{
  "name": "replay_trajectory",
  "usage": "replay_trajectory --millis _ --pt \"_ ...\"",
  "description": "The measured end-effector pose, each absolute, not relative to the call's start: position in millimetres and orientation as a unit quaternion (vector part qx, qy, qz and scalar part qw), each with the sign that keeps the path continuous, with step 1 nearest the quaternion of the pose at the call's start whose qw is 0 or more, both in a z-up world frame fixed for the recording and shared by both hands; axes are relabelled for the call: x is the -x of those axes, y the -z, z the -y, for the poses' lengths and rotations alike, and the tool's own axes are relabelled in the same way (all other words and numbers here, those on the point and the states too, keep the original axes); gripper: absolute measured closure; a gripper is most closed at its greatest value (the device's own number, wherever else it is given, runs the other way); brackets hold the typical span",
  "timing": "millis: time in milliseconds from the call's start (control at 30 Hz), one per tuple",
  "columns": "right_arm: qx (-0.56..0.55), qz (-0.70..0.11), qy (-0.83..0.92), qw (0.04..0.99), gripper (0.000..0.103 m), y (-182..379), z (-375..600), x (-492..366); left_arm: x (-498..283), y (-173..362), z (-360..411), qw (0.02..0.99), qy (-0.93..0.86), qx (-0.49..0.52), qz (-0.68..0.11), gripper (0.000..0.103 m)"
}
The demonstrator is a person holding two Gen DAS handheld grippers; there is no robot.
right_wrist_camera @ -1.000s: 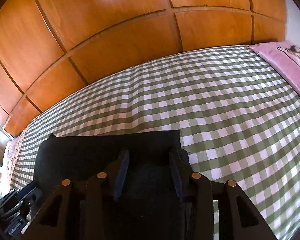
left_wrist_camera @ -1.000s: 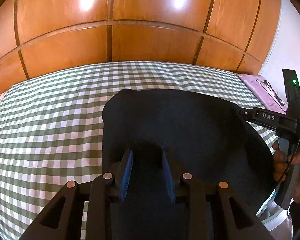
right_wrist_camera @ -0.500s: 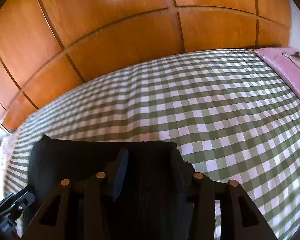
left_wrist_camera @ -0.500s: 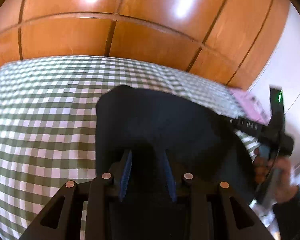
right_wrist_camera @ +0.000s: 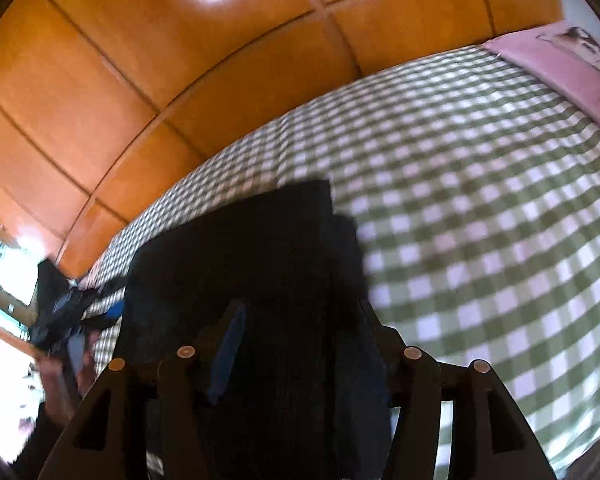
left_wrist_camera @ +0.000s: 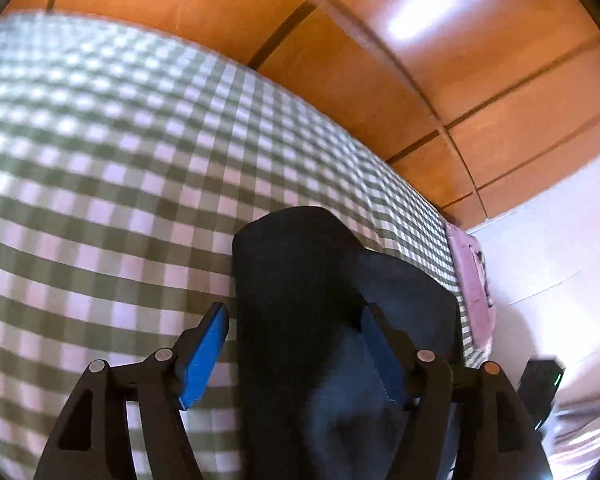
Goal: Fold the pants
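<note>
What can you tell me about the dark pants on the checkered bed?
The pants are very dark, black or navy, made of soft cloth. They lie folded into a thick bundle on the green-and-white checked bedspread, with a squarish corner pointing toward the wooden wall. Both grippers reach over them: the left gripper has its jaws opening with cloth between them, and so does the right gripper.

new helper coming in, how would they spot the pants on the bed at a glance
Find the bed with the green-and-white checked sheet in front of the orange wooden panels. The pants are the dark folded bundle lying on it, the only plain dark cloth there, unlike the pink pillow at one end.
</note>
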State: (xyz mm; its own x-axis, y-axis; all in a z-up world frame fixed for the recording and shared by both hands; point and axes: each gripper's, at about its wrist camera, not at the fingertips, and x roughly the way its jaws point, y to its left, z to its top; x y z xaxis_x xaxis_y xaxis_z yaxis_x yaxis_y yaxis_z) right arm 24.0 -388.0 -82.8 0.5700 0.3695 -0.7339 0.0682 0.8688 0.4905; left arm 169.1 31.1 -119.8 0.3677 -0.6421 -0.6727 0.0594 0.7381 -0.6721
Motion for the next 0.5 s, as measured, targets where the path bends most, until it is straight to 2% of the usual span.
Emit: replay_trajectory --millis 67,100,233,300,400,500 --pt "-0.215 -0.455 -0.086 0.860 0.049 86.0 381.5 -21.8 -178.8 131.1 -29.7 0.758 0.235 0.302 -0.528 0.034" --pt "-0.207 -0.455 -0.083 0.862 0.057 87.4 379.0 -22.1 -182.7 137.1 -28.0 0.748 0.237 0.306 -0.539 0.035" --pt "-0.177 -0.453 -0.082 0.870 0.078 86.3 370.6 -24.2 -173.8 121.4 -23.4 0.769 0.251 0.289 -0.512 0.060" --pt "-0.166 -0.449 -0.083 0.874 0.083 83.2 367.9 -24.5 -155.9 93.7 -15.0 0.811 0.258 0.248 -0.463 0.061" --pt "-0.170 -0.451 -0.081 0.872 0.083 91.5 372.8 -23.4 -134.9 78.9 9.5 0.864 0.210 0.136 -0.437 0.062" --pt "-0.174 -0.446 -0.086 0.874 0.082 98.2 372.3 -23.6 -140.4 104.5 29.3 0.875 0.162 0.052 -0.453 0.061"
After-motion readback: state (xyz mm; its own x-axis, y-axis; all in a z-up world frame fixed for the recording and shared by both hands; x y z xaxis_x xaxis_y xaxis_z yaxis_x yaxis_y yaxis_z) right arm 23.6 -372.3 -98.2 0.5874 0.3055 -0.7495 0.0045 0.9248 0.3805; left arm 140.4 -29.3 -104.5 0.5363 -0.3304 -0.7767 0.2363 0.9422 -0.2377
